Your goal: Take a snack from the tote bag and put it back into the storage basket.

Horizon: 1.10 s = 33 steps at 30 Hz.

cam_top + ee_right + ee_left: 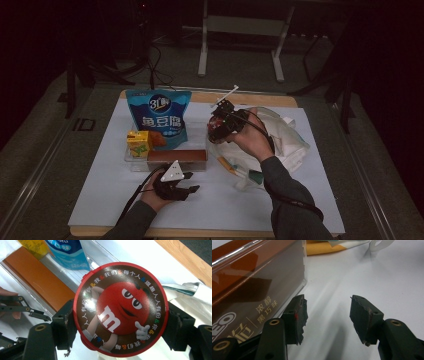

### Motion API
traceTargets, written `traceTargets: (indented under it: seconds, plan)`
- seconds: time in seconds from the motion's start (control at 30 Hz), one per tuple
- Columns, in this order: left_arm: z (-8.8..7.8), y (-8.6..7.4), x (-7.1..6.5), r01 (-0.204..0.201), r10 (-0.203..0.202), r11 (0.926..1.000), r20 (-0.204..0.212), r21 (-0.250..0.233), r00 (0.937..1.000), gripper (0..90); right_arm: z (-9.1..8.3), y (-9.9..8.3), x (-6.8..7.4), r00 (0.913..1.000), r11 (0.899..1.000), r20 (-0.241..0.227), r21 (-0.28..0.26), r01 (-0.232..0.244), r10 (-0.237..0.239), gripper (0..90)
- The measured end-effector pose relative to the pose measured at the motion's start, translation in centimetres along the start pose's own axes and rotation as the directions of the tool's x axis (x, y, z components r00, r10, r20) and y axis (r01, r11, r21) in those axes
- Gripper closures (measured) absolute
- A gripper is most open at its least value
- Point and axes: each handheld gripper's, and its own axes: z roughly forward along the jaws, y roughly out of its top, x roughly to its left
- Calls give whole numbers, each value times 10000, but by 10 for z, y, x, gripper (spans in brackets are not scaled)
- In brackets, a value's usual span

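Note:
My right gripper (220, 127) is held above the middle of the table, shut on a round red candy tin (120, 307) whose lid shows a red cartoon candy figure. Its two jaws press on the tin's left and right rim. My left gripper (327, 305) rests low on the white sheet (110, 200) near the front. It is open with nothing between its fingers (295, 317). It lies just in front of a long brown chocolate box (249, 290), with its left jaw next to the box's clear tray.
A blue snack pouch (159, 117) stands at the back left, with a yellow drink carton (138, 141) in front of it. The brown box (177, 157) lies in a clear tray (131, 159). A white cloth bag (285, 140) is heaped at the right.

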Motion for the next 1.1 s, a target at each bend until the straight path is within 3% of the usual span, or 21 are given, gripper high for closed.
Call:
traceTargets:
  seconds: [1.1]
  plan:
    - [0,0,0,-13,13,10000,4,-1,10000,461,13,15,19,9994,9998,-285,33,204,-203,258]
